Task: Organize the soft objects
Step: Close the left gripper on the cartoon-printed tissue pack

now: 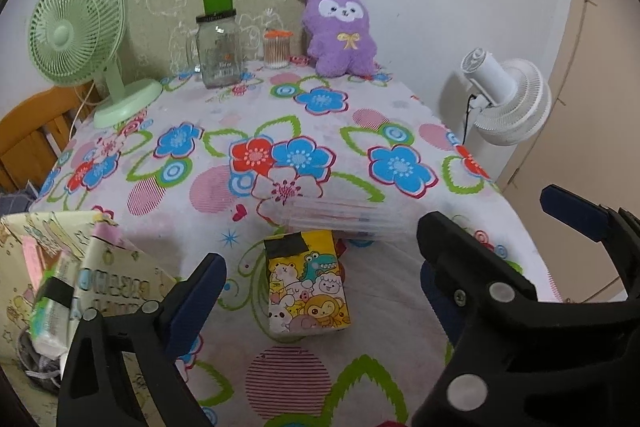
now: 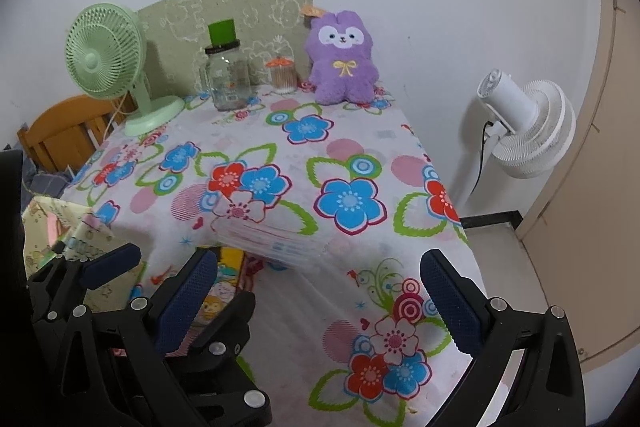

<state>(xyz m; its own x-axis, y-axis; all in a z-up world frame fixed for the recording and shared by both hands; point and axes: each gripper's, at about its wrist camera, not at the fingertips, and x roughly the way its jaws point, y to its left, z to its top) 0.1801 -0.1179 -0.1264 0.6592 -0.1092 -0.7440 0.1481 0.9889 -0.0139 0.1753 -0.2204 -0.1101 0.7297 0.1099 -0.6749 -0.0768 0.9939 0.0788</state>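
My left gripper point(image 1: 320, 291) and right gripper point(image 2: 320, 299) both hung released over the bench point(image 2: 360, 155); the purple plush toy point(image 1: 340, 31) sat upright at its far edge, against the wall.

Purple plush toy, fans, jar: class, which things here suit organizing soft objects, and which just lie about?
Job:
purple plush toy
cartoon tissue pack

Lying about:
green desk fan
glass jar
cotton swab pot
white fan

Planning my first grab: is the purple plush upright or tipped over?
Upright. The purple plush sits at the table's far edge with its back to the wall, face and yellow bow toward the cameras, feet on the tablecloth.
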